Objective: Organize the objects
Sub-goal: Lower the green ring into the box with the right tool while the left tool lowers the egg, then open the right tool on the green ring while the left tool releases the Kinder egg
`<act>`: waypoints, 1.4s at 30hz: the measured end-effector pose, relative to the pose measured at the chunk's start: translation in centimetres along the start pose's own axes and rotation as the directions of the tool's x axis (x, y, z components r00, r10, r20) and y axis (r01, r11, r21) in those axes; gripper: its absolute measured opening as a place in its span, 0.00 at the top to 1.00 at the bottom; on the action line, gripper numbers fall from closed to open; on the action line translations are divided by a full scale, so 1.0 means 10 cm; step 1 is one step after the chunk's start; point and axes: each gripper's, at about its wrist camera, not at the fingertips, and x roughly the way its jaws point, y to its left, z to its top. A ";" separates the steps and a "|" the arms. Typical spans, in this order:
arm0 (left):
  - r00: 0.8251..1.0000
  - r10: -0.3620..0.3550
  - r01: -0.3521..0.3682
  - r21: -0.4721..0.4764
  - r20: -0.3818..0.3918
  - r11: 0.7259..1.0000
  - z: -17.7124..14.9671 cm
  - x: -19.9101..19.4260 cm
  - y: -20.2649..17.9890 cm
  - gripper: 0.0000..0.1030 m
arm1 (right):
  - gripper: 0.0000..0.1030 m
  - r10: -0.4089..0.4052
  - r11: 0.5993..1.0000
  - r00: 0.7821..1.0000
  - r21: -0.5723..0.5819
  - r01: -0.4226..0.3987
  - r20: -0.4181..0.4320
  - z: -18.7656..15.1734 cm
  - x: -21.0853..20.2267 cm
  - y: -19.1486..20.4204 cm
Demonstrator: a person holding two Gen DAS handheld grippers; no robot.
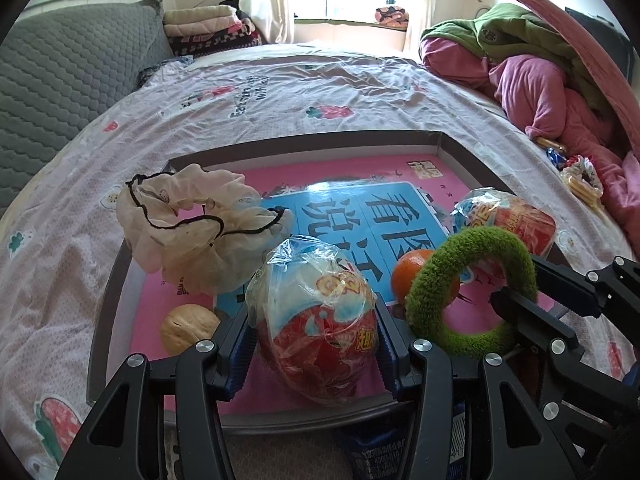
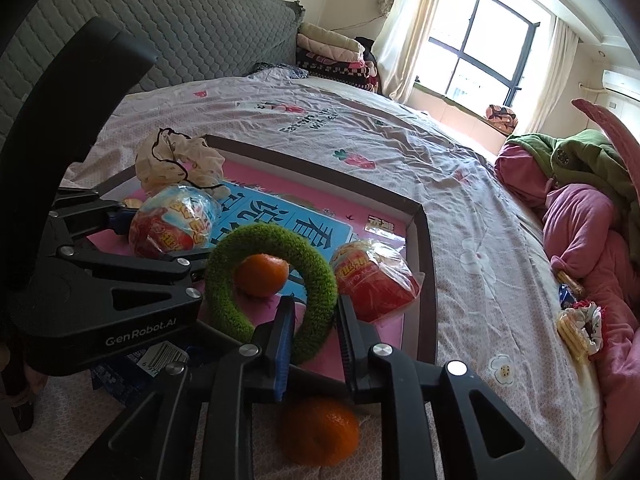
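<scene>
A shallow tray (image 1: pixel 304 140) with a pink and blue print lies on the bed. My left gripper (image 1: pixel 316 344) is shut on a red and blue wrapped snack bag (image 1: pixel 316 320) at the tray's near edge. My right gripper (image 2: pixel 314 328) is shut on the band of a green fuzzy ring (image 2: pixel 240 248), which stands tilted over the tray. An orange (image 2: pixel 262 276) shows through the ring. In the left wrist view the right gripper (image 1: pixel 516 280) comes in from the right, pinching the green ring (image 1: pixel 472 248). In the right wrist view the left gripper (image 2: pixel 160 236) holds the snack bag (image 2: pixel 172 220).
In the tray lie a cream scrunchie (image 1: pixel 192 220), a walnut (image 1: pixel 188 328) and a second snack bag (image 1: pixel 508 220). Another orange (image 2: pixel 320 432) sits on the bed below my right gripper. Pink and green clothes (image 1: pixel 532 92), small snacks and a scrunchie (image 1: pixel 580 180) crowd the right.
</scene>
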 end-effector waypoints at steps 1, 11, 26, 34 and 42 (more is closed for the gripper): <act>1.000 -0.003 0.003 -0.001 -0.004 1.000 0.00 0.00 0.00 0.48 | 0.78 0.001 1.000 1.000 0.001 -0.001 -0.001 0.00 0.00 0.00; 0.999 -0.022 0.021 -0.029 -0.024 0.999 -0.03 -0.06 0.04 0.47 | 0.69 0.020 0.999 1.000 0.033 -0.020 -0.009 0.00 0.00 -0.07; 0.999 -0.011 0.010 -0.023 -0.040 1.000 -0.04 -0.13 0.05 0.44 | 0.68 0.028 0.997 0.999 0.069 -0.030 0.021 0.06 -0.11 -0.15; 1.000 0.020 -0.020 -0.003 -0.020 1.000 -0.06 -0.25 0.01 0.43 | 0.66 0.031 0.995 0.998 0.092 -0.035 0.049 0.08 -0.19 -0.22; 1.000 0.010 -0.010 0.010 -0.013 1.000 -0.07 -0.35 -0.02 0.43 | 0.59 0.037 0.991 0.997 0.128 -0.046 0.069 0.09 -0.24 -0.31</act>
